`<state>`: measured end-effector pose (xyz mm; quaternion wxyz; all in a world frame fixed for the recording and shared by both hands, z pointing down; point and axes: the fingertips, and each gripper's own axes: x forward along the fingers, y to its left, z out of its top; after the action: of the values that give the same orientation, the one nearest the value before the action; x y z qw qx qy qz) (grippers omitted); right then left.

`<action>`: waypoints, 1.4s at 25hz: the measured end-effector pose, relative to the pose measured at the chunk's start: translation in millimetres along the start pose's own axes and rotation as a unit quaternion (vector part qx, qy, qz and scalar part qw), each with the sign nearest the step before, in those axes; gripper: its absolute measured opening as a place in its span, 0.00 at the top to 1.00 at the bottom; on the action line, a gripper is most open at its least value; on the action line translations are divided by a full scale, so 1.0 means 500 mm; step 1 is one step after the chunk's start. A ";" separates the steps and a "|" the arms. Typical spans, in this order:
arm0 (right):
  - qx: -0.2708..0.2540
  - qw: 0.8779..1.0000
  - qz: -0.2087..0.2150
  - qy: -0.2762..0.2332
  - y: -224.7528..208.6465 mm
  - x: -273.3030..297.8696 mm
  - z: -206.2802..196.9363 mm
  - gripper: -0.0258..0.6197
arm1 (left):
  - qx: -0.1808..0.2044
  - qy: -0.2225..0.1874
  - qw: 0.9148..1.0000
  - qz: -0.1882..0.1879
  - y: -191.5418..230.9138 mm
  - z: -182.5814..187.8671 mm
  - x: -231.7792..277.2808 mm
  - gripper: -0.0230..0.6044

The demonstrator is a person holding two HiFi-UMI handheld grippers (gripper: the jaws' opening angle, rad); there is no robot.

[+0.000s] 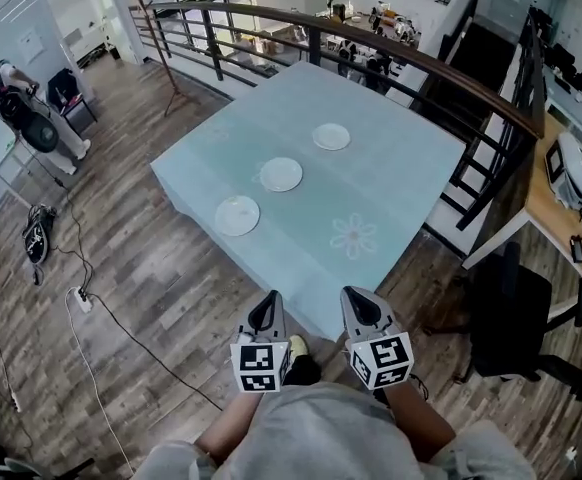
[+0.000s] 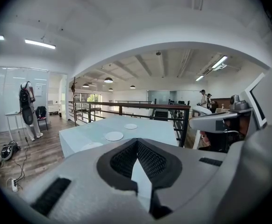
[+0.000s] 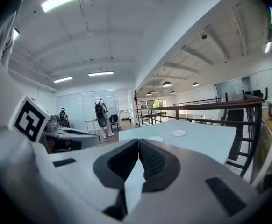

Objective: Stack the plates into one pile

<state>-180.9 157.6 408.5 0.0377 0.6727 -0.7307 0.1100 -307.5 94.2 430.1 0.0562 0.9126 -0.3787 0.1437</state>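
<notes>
Head view, from above the person's lap: a square table (image 1: 391, 188) under a pale blue cloth stands ahead on the wood floor, its near corner pointing at the two grippers. Three white plates lie on it in a diagonal line, apart from one another. The near plate (image 1: 237, 215) is by the table's left edge, the middle plate (image 1: 281, 174) nearer the table's centre, and the far plate (image 1: 331, 136) towards its far corner. None is stacked on another. The left gripper (image 1: 266, 311) and the right gripper (image 1: 361, 308) are held side by side at the table's near corner, both aimed at the table. In the left gripper view the jaws are clenched tip to tip with nothing between them. The right gripper view shows the same, its jaws pressed together and empty. A dark railing (image 1: 411, 53) curves behind the table's far side, a black office chair (image 1: 511, 318) sits to the table's right, and a person (image 1: 21, 103) stands well off to its left
</notes>
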 end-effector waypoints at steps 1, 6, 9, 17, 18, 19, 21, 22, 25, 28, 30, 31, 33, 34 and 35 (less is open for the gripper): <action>-0.002 1.000 0.000 -0.001 -0.003 0.017 0.008 0.92 | -0.001 0.002 1.000 -0.002 0.008 0.002 0.012 0.94; -0.009 1.000 0.000 -0.001 -0.017 0.095 0.032 0.92 | -0.005 0.014 1.000 -0.004 0.055 -0.003 0.070 0.94; -0.013 1.000 -0.010 0.004 -0.035 0.138 0.038 0.92 | -0.010 0.018 1.000 -0.006 0.085 -0.004 0.105 0.94; -0.015 0.999 -0.034 0.017 -0.057 0.221 0.043 0.92 | -0.021 0.026 0.999 -0.015 0.165 -0.012 0.177 0.94; -0.017 0.999 -0.037 0.018 -0.060 0.229 0.045 0.92 | -0.021 0.026 0.999 -0.017 0.171 -0.011 0.186 0.94; -0.018 0.999 -0.039 0.018 -0.064 0.237 0.045 0.92 | -0.022 0.025 0.999 -0.018 0.177 -0.010 0.195 0.93; -0.021 0.999 -0.043 0.018 -0.078 0.253 0.049 0.92 | -0.024 0.025 0.999 -0.019 0.189 -0.009 0.214 0.93; -0.022 0.999 -0.045 0.018 -0.086 0.263 0.053 0.92 | -0.025 0.027 0.999 -0.018 0.196 -0.008 0.224 0.93; -0.021 0.998 -0.053 0.020 -0.109 0.276 0.056 0.92 | -0.033 0.039 0.999 -0.016 0.207 -0.014 0.242 0.94; -0.017 0.997 -0.063 0.029 -0.130 0.276 0.051 0.92 | -0.041 0.044 0.998 -0.016 0.212 -0.025 0.251 0.94; -0.018 0.997 -0.069 0.033 -0.146 0.275 0.050 0.92 | -0.045 0.048 0.998 -0.017 0.213 -0.032 0.260 0.93; -0.019 0.997 -0.070 0.035 -0.152 0.275 0.050 0.92 | -0.047 0.049 0.998 -0.016 0.213 -0.035 0.265 0.94; -0.024 0.997 -0.068 0.037 -0.164 0.276 0.052 0.92 | -0.049 0.052 0.997 -0.013 0.214 -0.040 0.271 0.94; -0.026 0.997 -0.067 0.039 -0.170 0.276 0.053 0.92 | -0.050 0.055 0.997 -0.010 0.213 -0.043 0.272 0.94; -0.026 0.997 -0.065 0.040 -0.176 0.276 0.053 0.92 | -0.052 0.058 0.997 -0.008 0.212 -0.046 0.272 0.93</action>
<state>-103.8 11.5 420.3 0.0920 0.7125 -0.6860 0.1152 -295.8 -67.8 492.7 0.1267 0.9014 -0.3748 0.1759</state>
